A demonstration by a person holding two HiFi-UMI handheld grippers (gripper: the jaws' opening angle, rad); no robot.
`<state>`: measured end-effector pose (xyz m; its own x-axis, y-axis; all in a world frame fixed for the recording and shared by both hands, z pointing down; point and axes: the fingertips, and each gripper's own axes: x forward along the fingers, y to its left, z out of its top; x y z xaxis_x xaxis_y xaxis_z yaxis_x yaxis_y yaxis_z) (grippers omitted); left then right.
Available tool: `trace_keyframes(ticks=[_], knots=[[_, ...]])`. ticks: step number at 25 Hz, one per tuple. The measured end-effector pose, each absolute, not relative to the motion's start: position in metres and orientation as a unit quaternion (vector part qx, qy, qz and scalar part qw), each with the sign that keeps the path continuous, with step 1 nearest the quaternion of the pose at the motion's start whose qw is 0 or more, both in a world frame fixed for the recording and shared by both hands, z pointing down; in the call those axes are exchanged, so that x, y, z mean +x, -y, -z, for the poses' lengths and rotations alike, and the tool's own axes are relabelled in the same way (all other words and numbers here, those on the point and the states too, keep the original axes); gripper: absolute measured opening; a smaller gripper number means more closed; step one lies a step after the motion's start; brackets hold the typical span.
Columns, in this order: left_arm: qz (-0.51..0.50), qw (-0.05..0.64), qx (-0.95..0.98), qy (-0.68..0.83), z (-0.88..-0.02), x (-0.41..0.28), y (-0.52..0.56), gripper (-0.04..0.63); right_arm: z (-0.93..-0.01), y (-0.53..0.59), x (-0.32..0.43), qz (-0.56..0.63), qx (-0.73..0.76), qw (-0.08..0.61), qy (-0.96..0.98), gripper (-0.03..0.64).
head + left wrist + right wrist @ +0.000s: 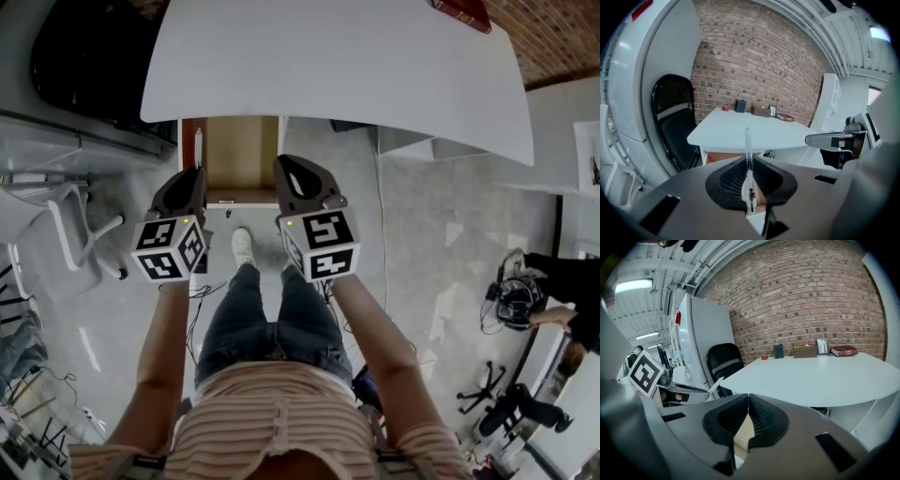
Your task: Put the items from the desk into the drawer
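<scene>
An open wooden drawer (239, 150) shows under the front edge of the white desk (375, 75). My left gripper (194, 174) hovers at the drawer's left side, shut on a slim clear pen (748, 159) that sticks out forward past the pads; in the head view the pen (198, 144) lies over the drawer's left edge. My right gripper (287, 165) hangs at the drawer's right side, shut with nothing between its pads (759, 416). At the desk's far edge stand a red book (844, 351), a brown box (805, 350), a small frame (821, 346) and a dark holder (779, 351).
A black folding chair (723, 363) stands left of the desk against a white cabinet (701, 333). A brick wall (811, 296) is behind the desk. The person's legs and shoe (242, 248) are just before the drawer. White chairs (66, 225) stand at the left.
</scene>
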<state>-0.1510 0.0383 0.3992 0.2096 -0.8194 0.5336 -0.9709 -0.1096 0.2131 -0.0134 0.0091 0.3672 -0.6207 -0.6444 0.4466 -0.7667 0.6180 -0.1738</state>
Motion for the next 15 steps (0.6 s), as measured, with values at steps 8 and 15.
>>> trace_keyframes(ticks=[8, 15], knots=[[-0.151, 0.321, 0.73, 0.584, -0.454, -0.197, -0.05, 0.048, -0.406, -0.02, -0.065, -0.19, 0.423, 0.197, 0.864, 0.017], [-0.18, 0.333, 0.731, 0.567, -0.499, -0.208, -0.041, 0.048, -0.45, -0.019, -0.081, -0.219, 0.432, 0.228, 0.845, 0.017]])
